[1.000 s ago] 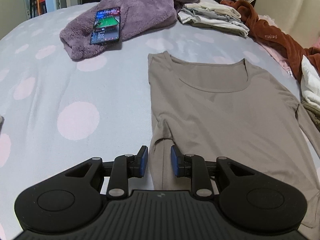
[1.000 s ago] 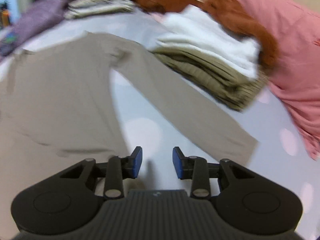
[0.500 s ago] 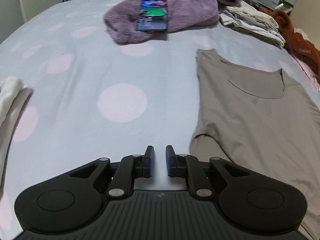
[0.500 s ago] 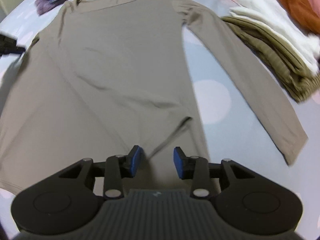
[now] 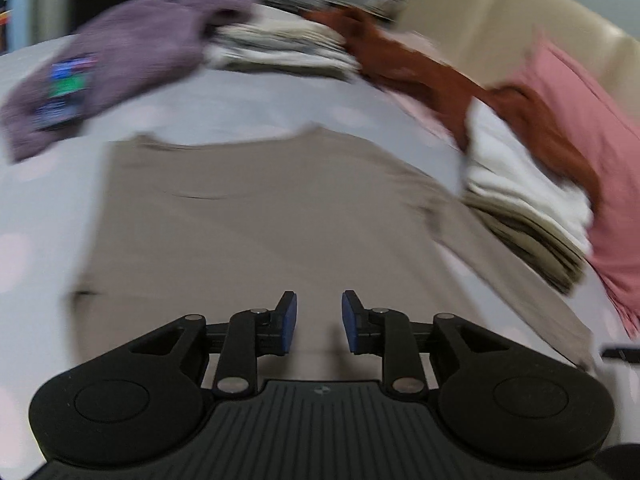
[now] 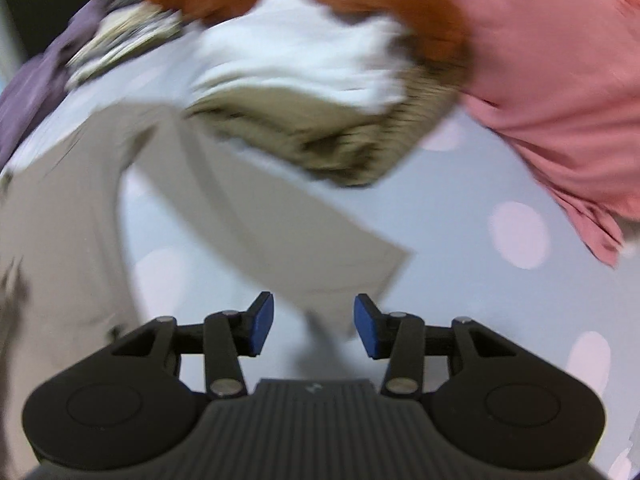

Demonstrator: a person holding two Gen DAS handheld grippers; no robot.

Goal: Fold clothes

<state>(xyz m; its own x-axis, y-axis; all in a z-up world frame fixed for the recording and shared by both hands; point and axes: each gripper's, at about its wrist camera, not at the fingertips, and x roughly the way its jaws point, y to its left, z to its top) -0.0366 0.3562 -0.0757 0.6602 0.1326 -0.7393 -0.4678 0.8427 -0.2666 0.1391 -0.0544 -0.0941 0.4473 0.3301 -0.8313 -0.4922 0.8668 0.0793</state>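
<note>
Both views blurry, tan shirt (image 5: 256, 232) lying flat on the spotted bed (image 6: 460, 208), left claw (image 5: 319, 322) apart over its body, right claw (image 6: 314, 322) apart over the sleeve end (image 6: 352, 264), shirt's bottom edge hidden, phone (image 5: 66, 90) a smudge on the purple heap (image 5: 140, 48).

A pale bedsheet (image 5: 248, 100) with faint pink dots. At its far left edge, a phone (image 5: 66, 90) with a lit screen, blurred. Beyond the sheet's far right side stands a cream headboard (image 5: 492, 36).
</note>
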